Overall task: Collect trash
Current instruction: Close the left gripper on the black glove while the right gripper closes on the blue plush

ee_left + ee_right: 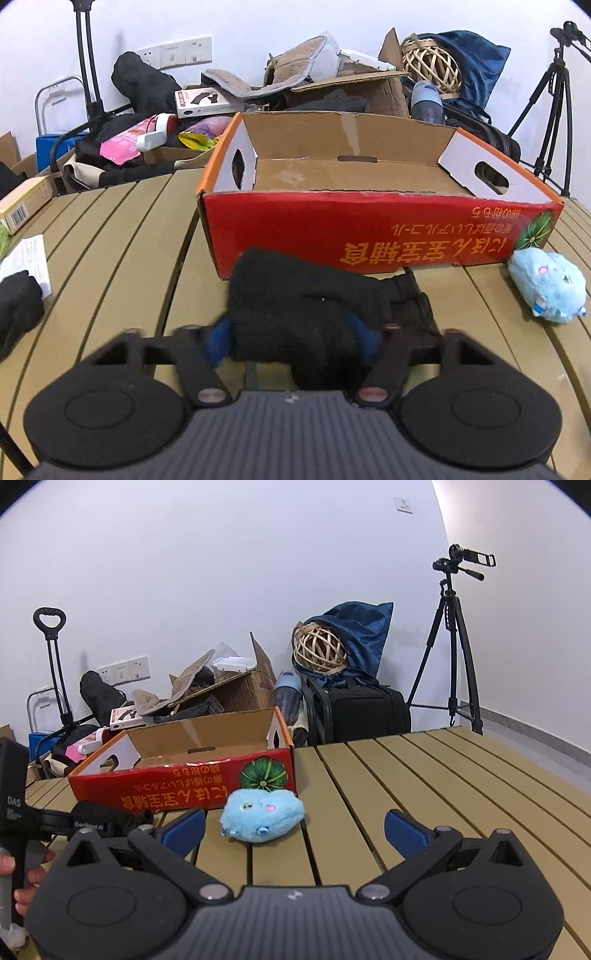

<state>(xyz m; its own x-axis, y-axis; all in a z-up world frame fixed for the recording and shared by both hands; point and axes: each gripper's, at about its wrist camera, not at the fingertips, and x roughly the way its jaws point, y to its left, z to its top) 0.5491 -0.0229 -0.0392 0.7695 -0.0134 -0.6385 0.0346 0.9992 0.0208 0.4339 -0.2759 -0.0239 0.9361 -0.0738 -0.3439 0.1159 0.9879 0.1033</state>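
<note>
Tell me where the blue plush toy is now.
The blue plush toy lies on the slatted table, just before the red box's right front corner, ahead of the open right gripper.

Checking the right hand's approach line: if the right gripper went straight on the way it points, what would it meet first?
Most likely the blue plush toy, lying on the slatted table just ahead of the open right gripper, slightly left of centre. The red cardboard box sits behind it. Depth is uncertain.

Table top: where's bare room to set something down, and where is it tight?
Free: the slats right of the red box and blue plush toy, out to the far edge; also the strip left of the box. The box floor is bare. Tight: the box front, with the black glove in the left tongs and the plush.
</note>
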